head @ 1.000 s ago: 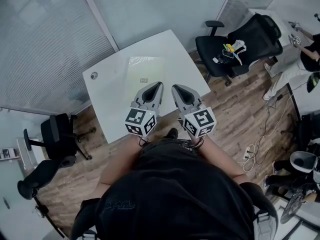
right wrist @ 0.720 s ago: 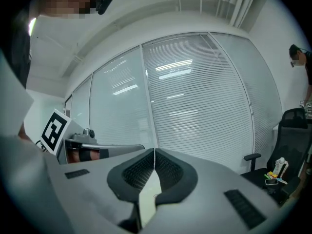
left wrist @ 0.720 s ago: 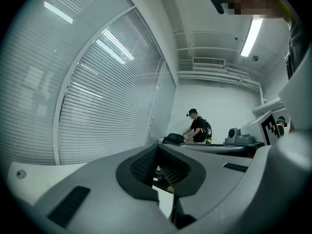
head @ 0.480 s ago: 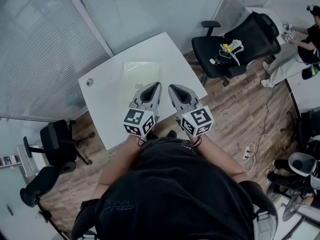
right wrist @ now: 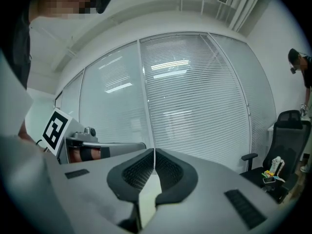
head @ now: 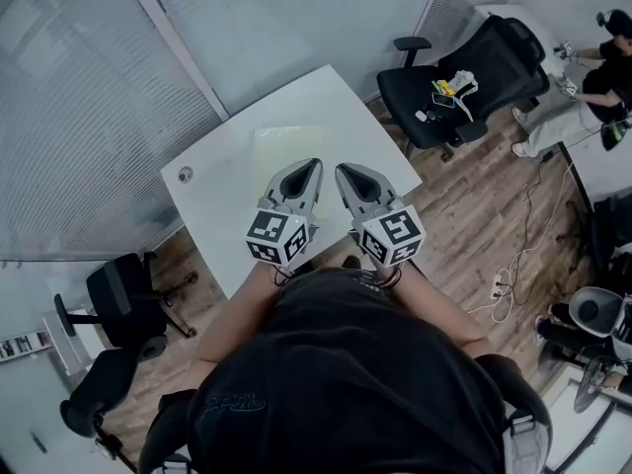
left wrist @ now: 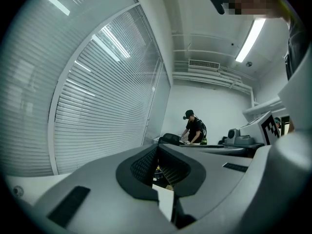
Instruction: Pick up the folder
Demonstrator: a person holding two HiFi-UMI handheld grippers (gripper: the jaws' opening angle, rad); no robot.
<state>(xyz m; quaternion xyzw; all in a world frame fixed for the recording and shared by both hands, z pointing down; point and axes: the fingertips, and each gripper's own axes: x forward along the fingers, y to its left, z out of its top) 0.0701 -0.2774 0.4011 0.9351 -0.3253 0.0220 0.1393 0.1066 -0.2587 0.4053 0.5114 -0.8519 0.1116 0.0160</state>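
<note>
Hovering side by side over the near part of the white table (head: 212, 200), the left gripper (head: 312, 164) and the right gripper (head: 342, 169) both have their jaws pressed together with nothing between them. Just beyond their tips, the pale yellow folder (head: 279, 144) lies flat near the table's middle, seemingly untouched. Past the table's far right corner stands a black office chair (head: 400, 92) carrying a few small items.

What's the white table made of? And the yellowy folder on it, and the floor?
Table: probably laminate, smooth white with a faint sheen.
Folder: likely thin plastic, pale yellow and slightly see-through.
Floor: wood or wood-look planks, with brown grain lines showing.
</note>
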